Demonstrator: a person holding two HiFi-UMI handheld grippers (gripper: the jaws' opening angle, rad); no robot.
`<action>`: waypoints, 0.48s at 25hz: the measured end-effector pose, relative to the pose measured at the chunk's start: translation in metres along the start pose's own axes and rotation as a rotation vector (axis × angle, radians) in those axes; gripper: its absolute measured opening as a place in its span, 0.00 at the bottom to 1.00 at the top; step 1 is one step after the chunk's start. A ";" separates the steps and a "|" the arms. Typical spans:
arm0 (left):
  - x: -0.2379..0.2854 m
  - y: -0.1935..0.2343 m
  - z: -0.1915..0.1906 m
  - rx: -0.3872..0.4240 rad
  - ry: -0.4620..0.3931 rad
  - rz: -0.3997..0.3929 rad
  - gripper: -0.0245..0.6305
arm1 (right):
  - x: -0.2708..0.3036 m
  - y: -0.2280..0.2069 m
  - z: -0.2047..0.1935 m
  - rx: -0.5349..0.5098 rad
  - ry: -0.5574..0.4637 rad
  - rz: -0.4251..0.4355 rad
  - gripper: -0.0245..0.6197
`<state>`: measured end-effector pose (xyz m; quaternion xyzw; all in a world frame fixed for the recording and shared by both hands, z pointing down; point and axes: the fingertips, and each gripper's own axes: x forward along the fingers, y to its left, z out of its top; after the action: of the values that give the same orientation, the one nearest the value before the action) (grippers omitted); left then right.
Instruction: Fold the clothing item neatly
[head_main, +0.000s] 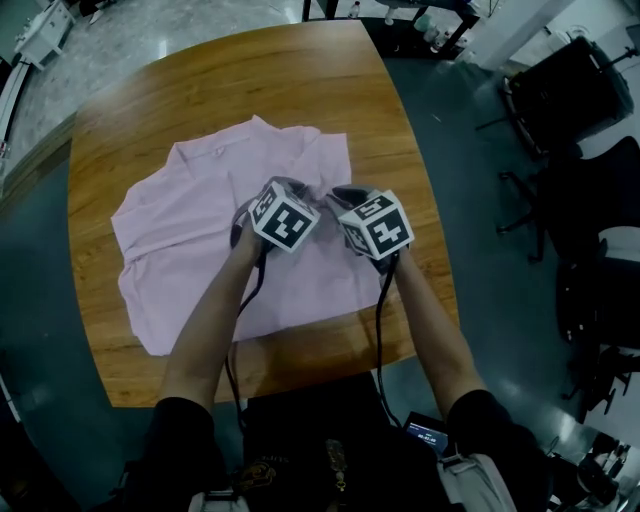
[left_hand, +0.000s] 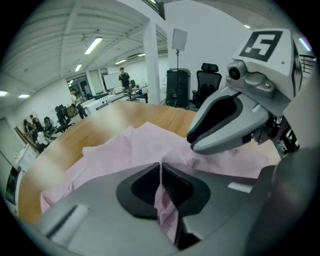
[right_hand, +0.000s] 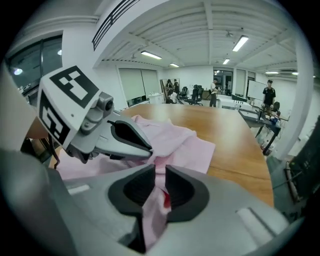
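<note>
- One wooden table (head_main: 300, 80) is in the head view, and on it lies one pink shirt (head_main: 190, 230), the only clothing item. It covers the middle and left part of the table top.
- The shirt lies mostly flat with some wrinkles. Its collar (head_main: 225, 148) points away from the person, toward the far edge of the table, and its hem (head_main: 250, 325) is on the near side. So the long axis runs from the far edge toward the person.
- One sleeve (head_main: 130, 225) spreads out to the left side.
- There are two grippers, one in each hand, and each has one marker cube, so two cubes in total.
- The left gripper (left_hand: 161, 175) is over the middle of the shirt. Its jaws are pressed together on a fold of the pink fabric, which hangs down between them. Its cube (head_main: 285, 213) is tilted.
- The right gripper (right_hand: 156, 182) is just beside the left one, over the right half of the shirt. Its jaws pinch a thicker bunch of the same fabric, with only a narrow gap between them. Its cube (head_main: 375, 225) is close to the other cube.
- Two forearms (head_main: 215, 320) reach from the bottom of the head view to the grippers.
- To the right of the table, at least two black office chairs (head_main: 565, 85) stand on the floor.
</note>
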<state>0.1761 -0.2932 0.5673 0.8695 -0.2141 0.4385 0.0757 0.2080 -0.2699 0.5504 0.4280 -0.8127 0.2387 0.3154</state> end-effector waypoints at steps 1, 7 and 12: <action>-0.002 0.007 0.000 -0.030 -0.007 0.014 0.07 | -0.001 0.000 0.002 -0.006 0.000 0.014 0.14; -0.032 0.069 -0.004 -0.237 -0.094 0.123 0.07 | -0.001 -0.007 0.019 -0.014 0.007 0.054 0.14; -0.037 0.116 -0.027 -0.354 -0.087 0.186 0.07 | 0.012 -0.003 0.027 -0.033 0.043 0.089 0.14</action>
<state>0.0862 -0.3774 0.5478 0.8372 -0.3704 0.3613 0.1772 0.1967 -0.2960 0.5407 0.3811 -0.8277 0.2481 0.3289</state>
